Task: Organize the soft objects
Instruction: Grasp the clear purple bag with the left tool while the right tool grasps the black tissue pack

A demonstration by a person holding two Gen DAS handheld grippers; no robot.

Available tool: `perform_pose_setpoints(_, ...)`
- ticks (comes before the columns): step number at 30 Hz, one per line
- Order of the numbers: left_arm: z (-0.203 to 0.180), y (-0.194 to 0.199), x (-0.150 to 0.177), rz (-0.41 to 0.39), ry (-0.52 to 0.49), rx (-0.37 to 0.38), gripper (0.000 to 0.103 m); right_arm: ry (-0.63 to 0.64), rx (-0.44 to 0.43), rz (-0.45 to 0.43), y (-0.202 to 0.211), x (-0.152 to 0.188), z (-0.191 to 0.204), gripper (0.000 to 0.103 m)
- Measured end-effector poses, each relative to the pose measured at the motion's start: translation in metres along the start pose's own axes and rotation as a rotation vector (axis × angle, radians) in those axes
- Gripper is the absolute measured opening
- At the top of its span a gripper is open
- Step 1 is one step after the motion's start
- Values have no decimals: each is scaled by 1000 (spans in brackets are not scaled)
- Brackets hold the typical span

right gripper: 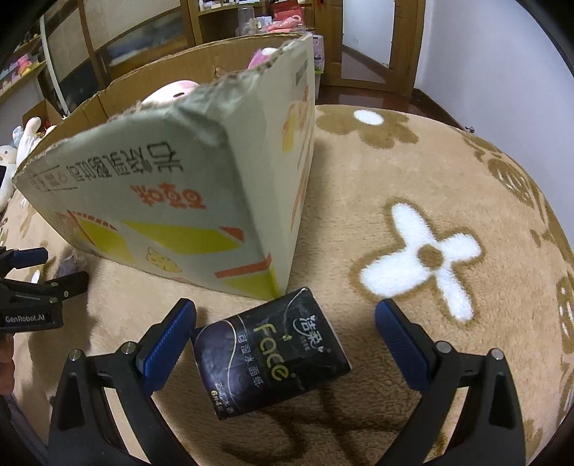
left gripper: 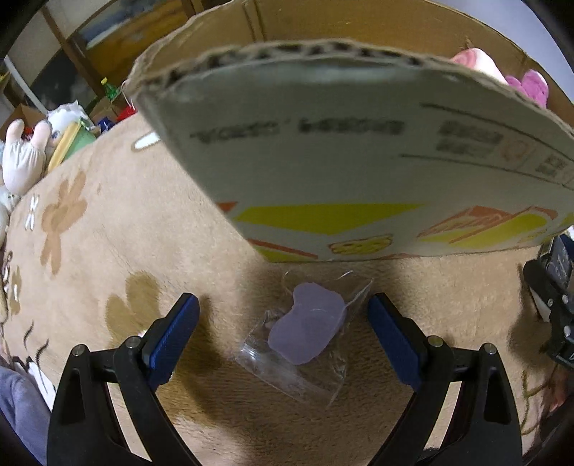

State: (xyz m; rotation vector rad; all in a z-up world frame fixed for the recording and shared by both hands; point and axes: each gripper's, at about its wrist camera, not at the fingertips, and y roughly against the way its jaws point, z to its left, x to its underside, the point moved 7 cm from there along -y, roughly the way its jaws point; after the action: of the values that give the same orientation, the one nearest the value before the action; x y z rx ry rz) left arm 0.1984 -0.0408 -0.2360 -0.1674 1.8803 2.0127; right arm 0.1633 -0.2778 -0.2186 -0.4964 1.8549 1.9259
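A flat purple soft piece in a clear plastic bag (left gripper: 306, 331) lies on the tan carpet just in front of a cardboard box (left gripper: 358, 172). My left gripper (left gripper: 283, 315) is open, its blue pads on either side of the bag, not touching it. A black pack of "Face" tissues (right gripper: 271, 353) lies on the carpet by the box's corner (right gripper: 265, 272). My right gripper (right gripper: 285, 317) is open around the pack, the left pad (right gripper: 166, 337) close to its edge. Pink plush toys (left gripper: 502, 75) sit inside the box.
A tan carpet with flower patterns (right gripper: 423, 251) covers the floor. Plush toys and a green container (left gripper: 39, 150) lie at the carpet's far left edge. Wooden shelves (right gripper: 229, 21) stand behind the box. The left gripper shows at the left edge of the right wrist view (right gripper: 32, 286).
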Motion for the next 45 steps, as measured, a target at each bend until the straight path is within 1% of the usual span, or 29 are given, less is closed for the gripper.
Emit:
perform_pose_setpoints(7,9,-9,0,10,58,56,93,21,16,5,-5,6,7,103)
perform_pose_setpoints(9,11,-10,1,7,65,77,89,27,18,5,-6,8,11,103)
perform_pose_setpoints(10,12,-10,1,5,67,81,88,26,18,6,-7,9,12,103)
perform_pose_setpoints(13,17,-8,2,-3,70,97,78,25,18,7,-8,11,14,103)
perform_pose_setpoints(15,17,-5,1,-10,72,104,69,29,23,11,-10,12,17,103)
perform_pose_setpoints(16,18,-4,1,-13,73,101,66,31,25,14,-10,13,17,103)
perform_pose_setpoints(19,22,-2,2,-21,80,94,55,36,30,17,-9,16,16,100)
perform_pose_setpoints(20,24,-1,3,-23,84,89,49,36,30,18,-9,18,17,98)
perform_pose_setpoints(21,24,1,4,-24,88,87,46,35,29,18,-8,19,17,96)
perform_pose_setpoints(24,28,3,5,-18,106,95,46,32,25,20,-5,22,19,91)
perform_pose_setpoints(28,32,4,9,-1,114,95,46,35,26,23,-4,29,22,90)
perform_pose_setpoints(32,34,2,6,15,132,96,53,43,32,28,-5,35,26,90)
perform_pose_setpoints(34,38,1,11,25,137,95,53,44,32,30,-3,38,26,89)
perform_pose_setpoints(39,38,2,20,46,152,105,53,44,25,35,8,41,24,82)
perform_pose_setpoints(40,40,2,21,46,152,106,52,45,25,36,9,42,25,82)
perform_pose_setpoints(42,38,3,25,48,151,110,47,46,23,36,9,41,24,82)
perform_pose_setpoints(45,39,2,27,43,163,117,44,46,23,33,11,42,24,81)
